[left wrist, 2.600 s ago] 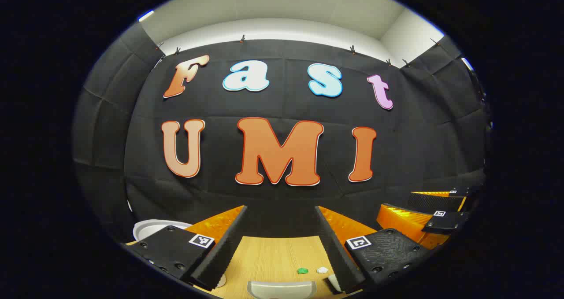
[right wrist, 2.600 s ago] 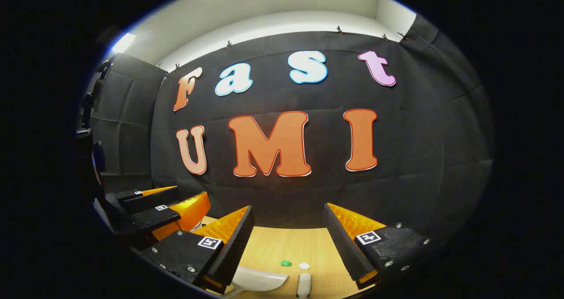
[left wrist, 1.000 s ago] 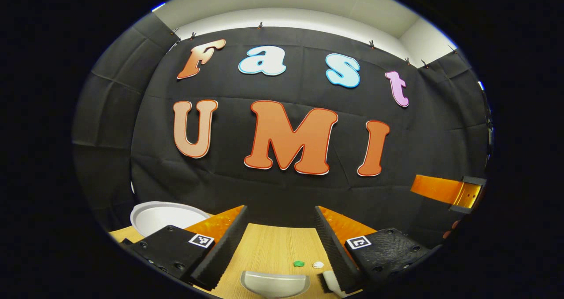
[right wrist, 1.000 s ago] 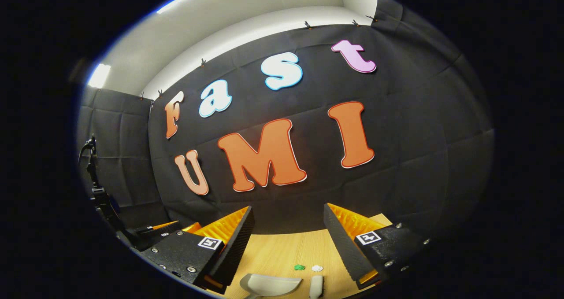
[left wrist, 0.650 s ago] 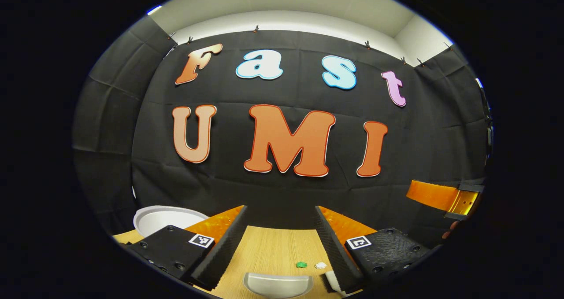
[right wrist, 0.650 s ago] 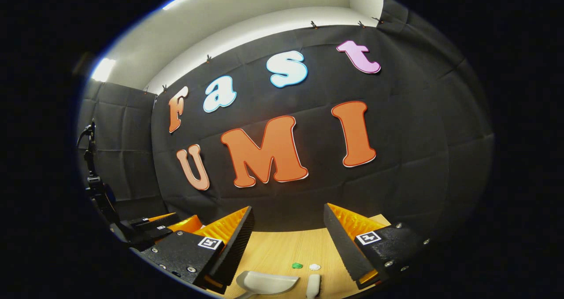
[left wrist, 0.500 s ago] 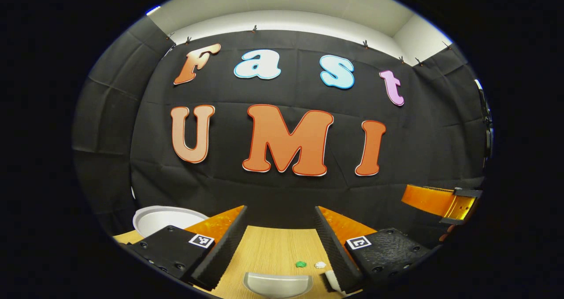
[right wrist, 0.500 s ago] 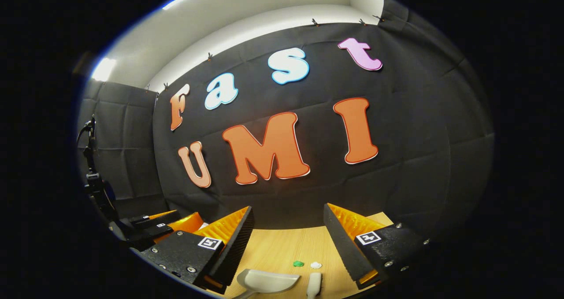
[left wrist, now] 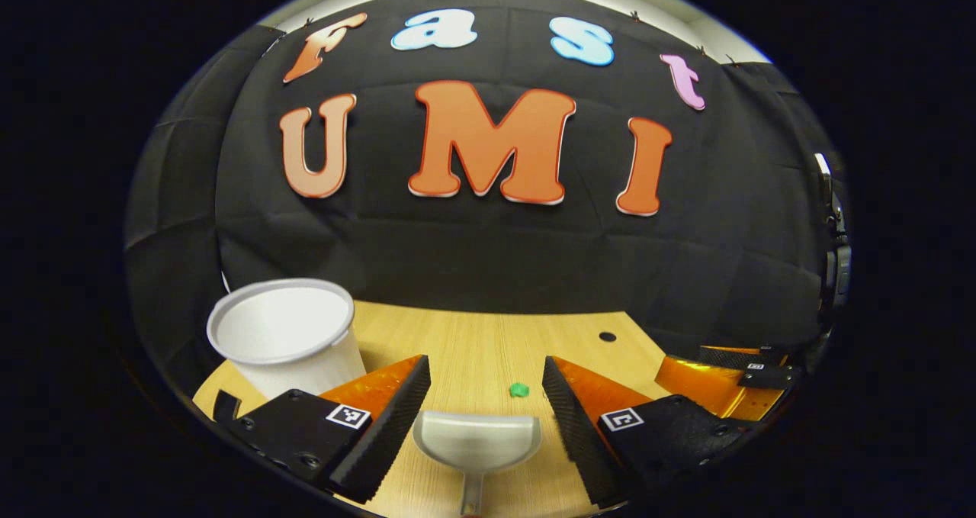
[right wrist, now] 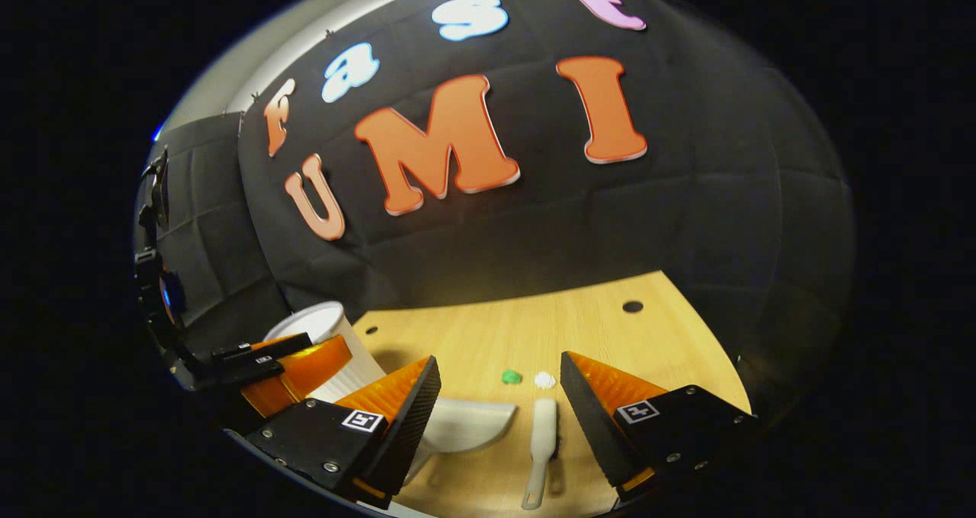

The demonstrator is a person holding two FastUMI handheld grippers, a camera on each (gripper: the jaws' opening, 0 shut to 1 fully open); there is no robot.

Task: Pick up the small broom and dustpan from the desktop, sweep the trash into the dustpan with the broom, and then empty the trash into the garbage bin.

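A small grey dustpan [left wrist: 476,442] lies on the wooden desktop, handle toward me, straight between the fingers of my left gripper [left wrist: 486,365], which hangs open above it and holds nothing. In the right gripper view the dustpan [right wrist: 469,425] lies left of a small white broom [right wrist: 543,434], whose handle also points toward me. My right gripper [right wrist: 499,367] is open over the broom and touches nothing. A green scrap [right wrist: 512,377] and a white scrap [right wrist: 544,380] lie just beyond both tools. The green scrap [left wrist: 519,389] sits past the dustpan's mouth.
A white round bin [left wrist: 282,335] stands at the desk's left, close to my left gripper's left finger. It shows again as the bin [right wrist: 320,327] behind the other gripper [right wrist: 290,365]. A small hole [right wrist: 632,306] marks the desktop's far right. The black cloth wall closes the back.
Both grippers have tipped down toward the desk and come lower. Much more of the desktop, the bin, the dustpan and the broom now shows. Both stayed open.
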